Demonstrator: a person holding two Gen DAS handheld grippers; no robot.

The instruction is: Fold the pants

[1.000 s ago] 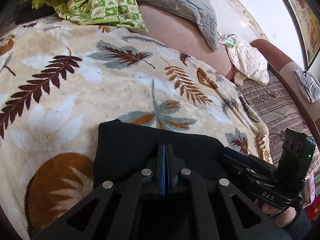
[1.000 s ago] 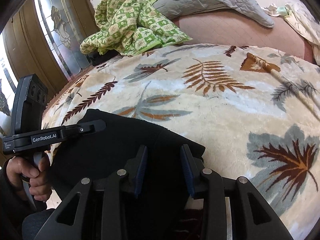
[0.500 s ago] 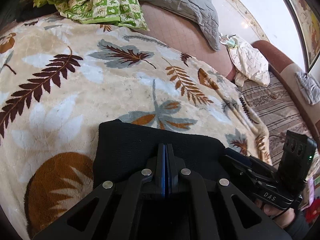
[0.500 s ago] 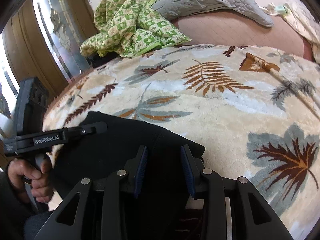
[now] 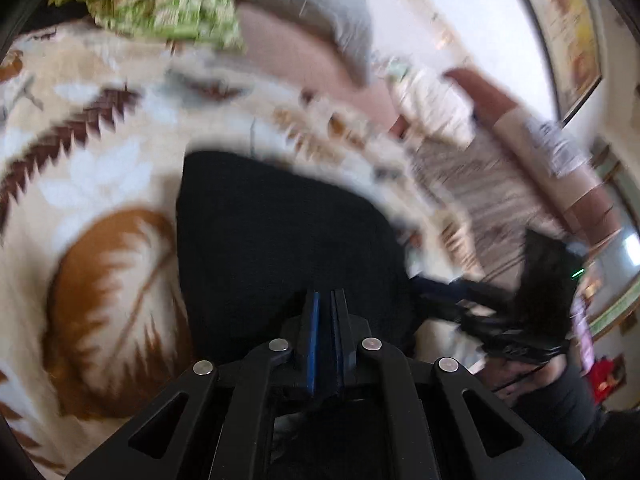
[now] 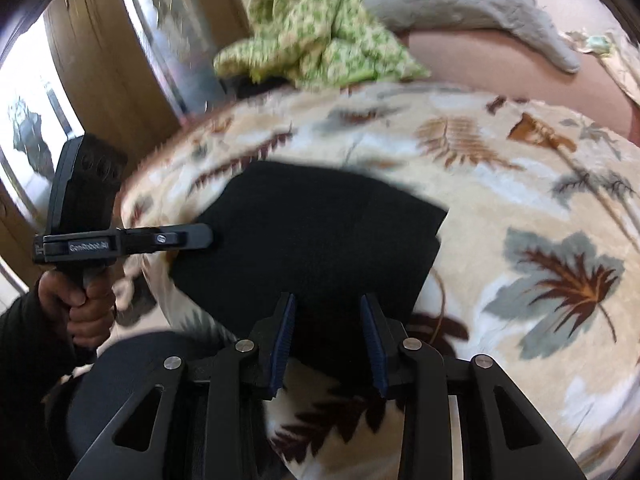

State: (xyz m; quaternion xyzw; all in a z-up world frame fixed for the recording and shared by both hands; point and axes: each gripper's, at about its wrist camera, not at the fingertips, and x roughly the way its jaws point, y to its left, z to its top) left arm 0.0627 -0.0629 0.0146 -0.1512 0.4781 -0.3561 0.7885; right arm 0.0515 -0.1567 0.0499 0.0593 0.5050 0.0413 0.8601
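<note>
Now the black, soft-knit pants (image 6: 316, 240), already gathered into a compact dark slab, lie on the cream plush blanket printed with brown and grey leaves (image 6: 500, 208) that covers the bed, close to its near rounded edge. From the right tongs (image 6: 328, 340) the slab lies straight ahead and slightly left, its near hem reaching in between the blue pads, which stand partly apart; the cloth sits between them, but whether they press on it I cannot tell. The left tongs (image 5: 325, 340) are fully closed, pad against pad, at the near edge of the same cloth; in the blurred left wrist view I cannot tell whether a fold is pinched between them. In the right wrist view the left tool's tip rests at the slab's left edge, so both hands sit at the near side, one at each end. The slab's long axis seems to run across, left to right, between the two tools. Open blanket stretches beyond and to the right of the pants, giving room to carry a fold away from the person; the bed's drop-off lies just below the near hem, and a crumpled green-and-white patterned cloth (image 6: 316, 28) sits well apart at the far side.
</note>
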